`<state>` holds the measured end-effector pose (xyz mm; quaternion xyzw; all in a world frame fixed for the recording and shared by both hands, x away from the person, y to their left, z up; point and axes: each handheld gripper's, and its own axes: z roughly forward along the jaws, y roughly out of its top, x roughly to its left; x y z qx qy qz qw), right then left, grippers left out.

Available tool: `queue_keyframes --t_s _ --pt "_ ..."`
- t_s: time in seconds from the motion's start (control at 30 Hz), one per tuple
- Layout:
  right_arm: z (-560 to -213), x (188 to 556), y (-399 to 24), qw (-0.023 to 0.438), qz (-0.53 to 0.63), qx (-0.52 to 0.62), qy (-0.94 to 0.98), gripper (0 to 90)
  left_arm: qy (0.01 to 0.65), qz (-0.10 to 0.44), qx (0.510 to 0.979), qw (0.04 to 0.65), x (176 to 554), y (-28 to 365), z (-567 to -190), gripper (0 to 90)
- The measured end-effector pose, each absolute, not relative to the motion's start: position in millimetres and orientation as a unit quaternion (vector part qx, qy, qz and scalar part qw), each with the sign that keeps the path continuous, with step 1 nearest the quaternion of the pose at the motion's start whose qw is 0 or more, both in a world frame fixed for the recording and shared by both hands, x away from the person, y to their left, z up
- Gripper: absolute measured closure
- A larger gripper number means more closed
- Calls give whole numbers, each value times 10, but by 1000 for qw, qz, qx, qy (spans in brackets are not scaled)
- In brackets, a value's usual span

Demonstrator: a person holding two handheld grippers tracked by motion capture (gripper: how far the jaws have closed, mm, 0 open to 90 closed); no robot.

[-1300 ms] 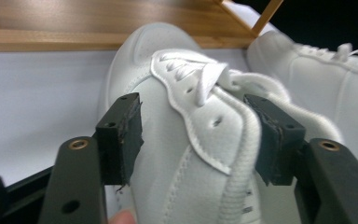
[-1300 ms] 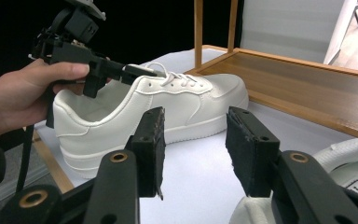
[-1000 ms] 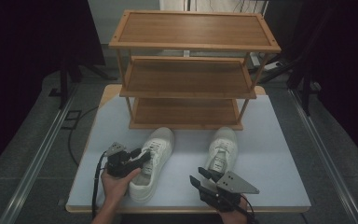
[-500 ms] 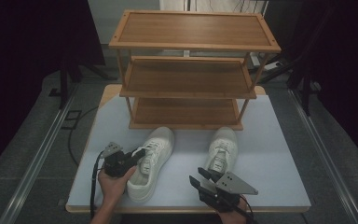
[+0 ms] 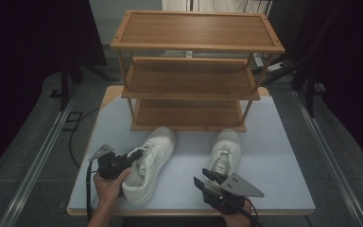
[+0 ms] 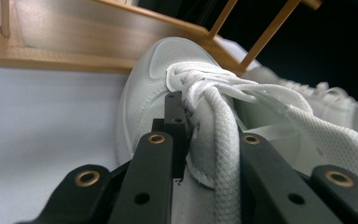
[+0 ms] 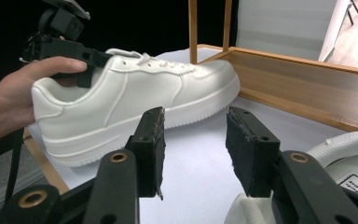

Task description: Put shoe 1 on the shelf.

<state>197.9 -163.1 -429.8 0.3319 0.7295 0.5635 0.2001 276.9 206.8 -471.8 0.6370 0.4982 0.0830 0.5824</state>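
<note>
Two white sneakers sit on the pale table in front of a wooden rack. The left shoe (image 5: 153, 158) (image 6: 151, 79) (image 7: 135, 102) lies with its toe toward the rack. My left gripper (image 5: 133, 157) (image 6: 209, 135) (image 7: 86, 67) has just closed and is shut on this shoe's tongue and laces at the collar. The right shoe (image 5: 226, 149) (image 7: 349, 158) lies farther right. My right gripper (image 5: 204, 178) (image 7: 193, 149) hovers by that shoe's heel, open, with nothing between its pads.
The three-shelf wooden rack (image 5: 189, 80) (image 6: 74, 42) (image 7: 298, 79) stands at the back of the table (image 5: 274, 142), its bottom shelf just beyond the shoe toes. Dark floor and metal rails surround the table. A hand (image 7: 23, 93) grips the left gripper.
The left gripper's jaws have closed on the left shoe's tongue and laces. The right gripper has stayed in place.
</note>
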Motion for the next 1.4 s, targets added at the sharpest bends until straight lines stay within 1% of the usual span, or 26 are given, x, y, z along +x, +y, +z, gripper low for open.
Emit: queue_keyframes --t_s 0.03,0.17,0.27,0.43,0.57,0.97,1.4 --pt "-4295 1979 -1636 200 564 333 729 572 499 74 625 596 2756 2097 -4702 814" --pt "-4291 1978 -1646 204 564 334 727 572 496 60 608 617 2733 2143 -4668 814" --pt "-4288 1977 -1650 203 566 335 726 572 495 61 603 623 2719 2157 -4646 814" --pt "-4281 1979 -1663 208 566 336 723 572 503 74 582 634 2670 2179 -4600 814" --pt "-4276 1980 -1672 210 568 338 721 572 505 63 564 650 2647 2229 -4563 814" --pt "-4276 1995 -1695 210 568 341 719 568 488 59 545 679 2563 2246 -4398 814" --pt "-4282 2023 -1729 207 568 351 716 565 470 74 531 701 2511 2282 -4183 815"
